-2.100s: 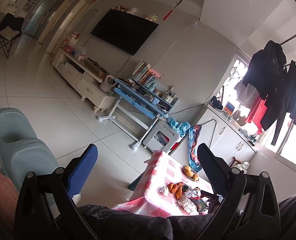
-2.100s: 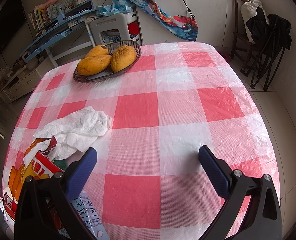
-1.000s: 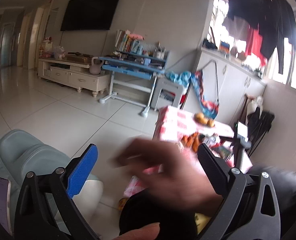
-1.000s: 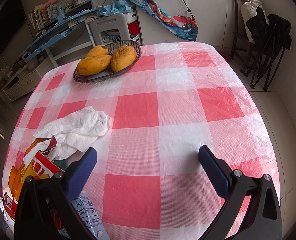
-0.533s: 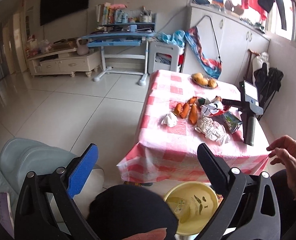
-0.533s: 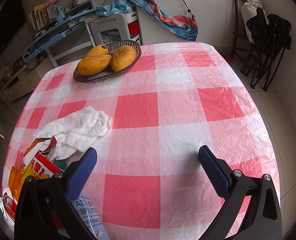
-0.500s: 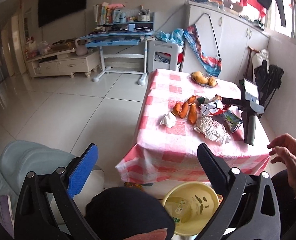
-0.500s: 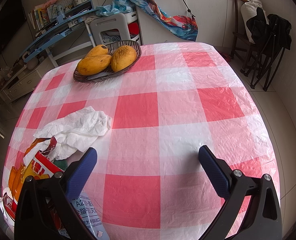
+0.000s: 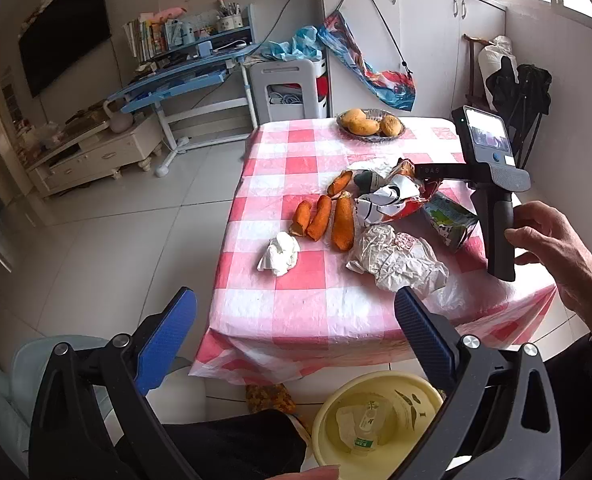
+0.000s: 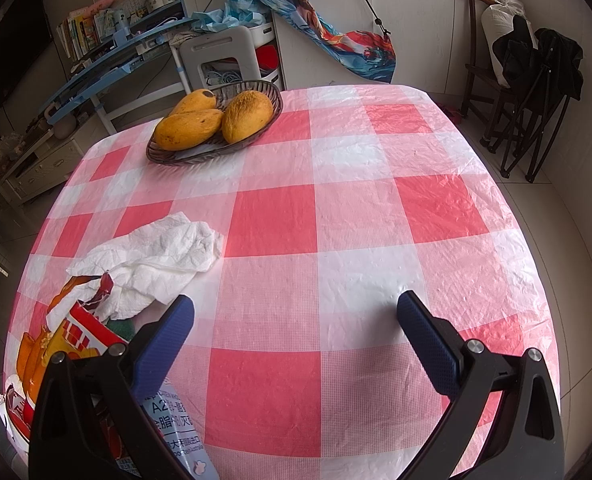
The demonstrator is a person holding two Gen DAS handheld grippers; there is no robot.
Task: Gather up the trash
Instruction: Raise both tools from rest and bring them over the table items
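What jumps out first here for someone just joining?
The red-checked tablecloth with a trash cluster near its front edge: orange peels, crumpled paper, a white tissue. A yellow bin sits on the floor below, and a hand reaches for the right gripper resting on the table.

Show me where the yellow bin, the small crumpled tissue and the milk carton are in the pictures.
yellow bin [image 9: 338, 446]: left wrist view, on its left rim.
small crumpled tissue [image 9: 279, 254]: left wrist view, on its middle.
milk carton [image 9: 450, 222]: left wrist view, on its printed side.
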